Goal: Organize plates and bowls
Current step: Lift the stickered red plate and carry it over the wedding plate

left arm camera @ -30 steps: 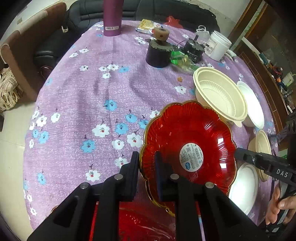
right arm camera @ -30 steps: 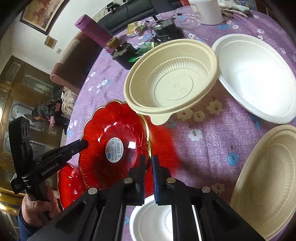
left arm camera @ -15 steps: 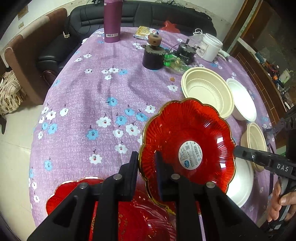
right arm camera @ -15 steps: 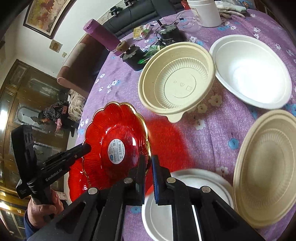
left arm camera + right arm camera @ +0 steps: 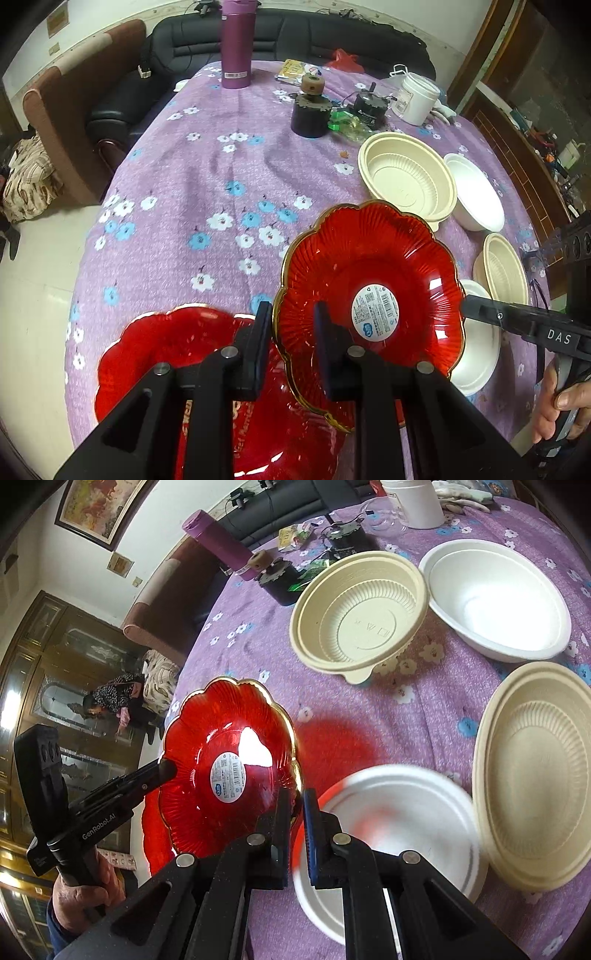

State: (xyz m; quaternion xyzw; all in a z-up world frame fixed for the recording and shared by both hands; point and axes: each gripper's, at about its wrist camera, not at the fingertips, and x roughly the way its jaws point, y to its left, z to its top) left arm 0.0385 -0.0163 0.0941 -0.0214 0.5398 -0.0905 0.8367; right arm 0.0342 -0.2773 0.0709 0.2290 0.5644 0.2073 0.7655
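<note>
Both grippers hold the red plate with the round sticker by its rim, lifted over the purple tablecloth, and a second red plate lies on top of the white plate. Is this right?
Not entirely. The second red plate does not lie on the white plate; it sits on the tablecloth on the other side, below the left gripper, as the left wrist view shows. The rest holds: left and right gripper both grip the stickered red plate by its rim.

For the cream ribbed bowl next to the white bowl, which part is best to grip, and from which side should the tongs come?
Probably the rim of the cream ribbed bowl, taken at the near edge beside its small tab, with one finger inside and one outside. The bowl stands upright and open and the wall is thin, so a pinch from above fits. The white bowl crowds its other side.
</note>
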